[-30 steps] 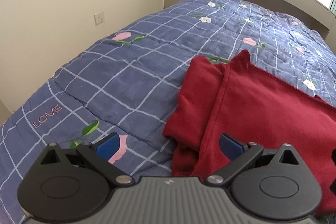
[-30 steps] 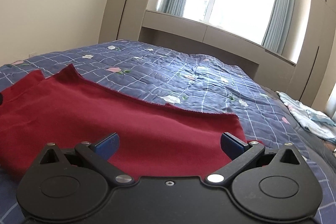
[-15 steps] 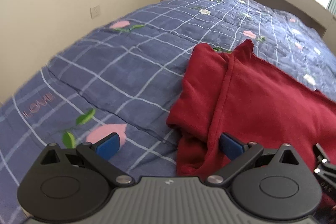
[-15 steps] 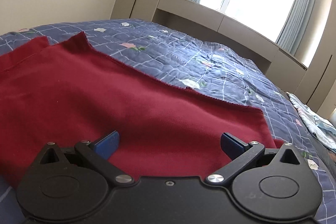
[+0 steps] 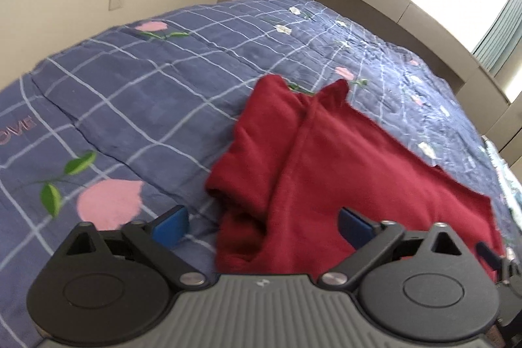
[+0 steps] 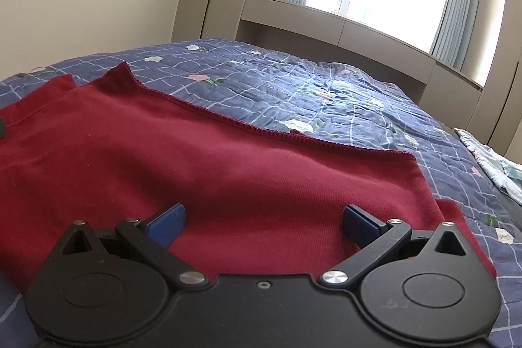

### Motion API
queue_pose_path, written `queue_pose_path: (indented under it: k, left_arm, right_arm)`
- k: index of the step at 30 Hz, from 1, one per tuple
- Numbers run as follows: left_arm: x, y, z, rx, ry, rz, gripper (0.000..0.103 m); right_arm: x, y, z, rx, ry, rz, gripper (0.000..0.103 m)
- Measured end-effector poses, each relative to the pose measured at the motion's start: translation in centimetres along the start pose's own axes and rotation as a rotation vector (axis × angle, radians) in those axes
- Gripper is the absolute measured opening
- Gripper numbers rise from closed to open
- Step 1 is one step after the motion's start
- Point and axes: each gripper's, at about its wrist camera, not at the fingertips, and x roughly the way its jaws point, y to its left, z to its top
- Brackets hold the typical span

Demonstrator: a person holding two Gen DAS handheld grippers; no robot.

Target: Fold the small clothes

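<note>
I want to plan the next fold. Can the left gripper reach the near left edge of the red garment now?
Probably yes. The left gripper is open, its jaws just closing slightly, and the red garment lies between the fingers with nothing over it.

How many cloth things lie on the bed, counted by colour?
Dark red garment: 1
Pale blue patterned cloth, at the far right edge of the bed: 1
Total: 2
</note>
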Motion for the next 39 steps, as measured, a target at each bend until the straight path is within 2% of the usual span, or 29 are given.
queue_pose_path:
  k: [4,7,9,11,15,18,21,24,26,28,31,35,38,39]
  left_arm:
    - [0.3,0.2,0.0,-0.033,0.005,0.041,0.081]
    - [0.3,-0.2,-0.1,-0.009,0.008,0.065,0.077]
    - [0.2,-0.5,-0.1,0.008,0.011,0.070,0.070]
    - [0.2,-0.5,-0.1,-0.007,0.015,0.050,0.058]
    - [0.4,-0.3,-0.1,-0.043,0.019,0.046,0.057]
    - [0.9,-0.4,-0.1,-0.050,0.044,0.047,0.063]
    - [1.1,-0.3,0.1,-0.071,0.048,0.048,0.064]
    - [1.0,-0.6,0.2,-0.062,0.048,0.071,0.053]
    - [0.8,-0.9,0.3,-0.056,0.046,0.068,0.032]
    - [0.6,-1.2,0.4,-0.062,0.042,0.062,0.022]
    - [0.2,-1.7,0.5,-0.057,0.034,0.074,0.021]
    - [0.9,-0.9,0.4,-0.124,0.073,0.063,0.033]
    - [1.1,0.2,0.5,-0.202,0.082,0.029,0.033]
    - [1.1,0.5,0.5,-0.223,0.082,0.025,0.029]
  right_arm:
    - [-0.1,0.0,-0.1,-0.004,-0.002,-0.004,0.102]
    - [-0.1,0.2,-0.1,-0.011,-0.008,-0.009,0.102]
    - [-0.1,0.3,-0.2,-0.018,-0.015,-0.015,0.102]
    - [-0.2,0.4,-0.2,-0.024,-0.018,-0.019,0.102]
    - [-0.2,0.4,-0.2,-0.022,-0.020,-0.019,0.102]
    - [-0.2,0.5,-0.3,-0.025,-0.022,-0.022,0.102]
    - [-0.2,0.5,-0.3,-0.026,-0.022,-0.023,0.102]
    - [-0.2,0.5,-0.3,-0.026,-0.022,-0.023,0.102]
    - [-0.2,0.5,-0.3,-0.025,-0.022,-0.023,0.102]
    - [-0.2,0.5,-0.3,-0.026,-0.021,-0.023,0.102]
    - [-0.2,0.5,-0.3,-0.026,-0.020,-0.023,0.102]
    - [-0.2,0.3,-0.3,-0.018,-0.013,-0.016,0.102]
    - [-0.1,0.2,-0.2,-0.011,-0.005,-0.008,0.102]
    - [-0.1,0.1,-0.1,-0.007,-0.001,-0.003,0.102]
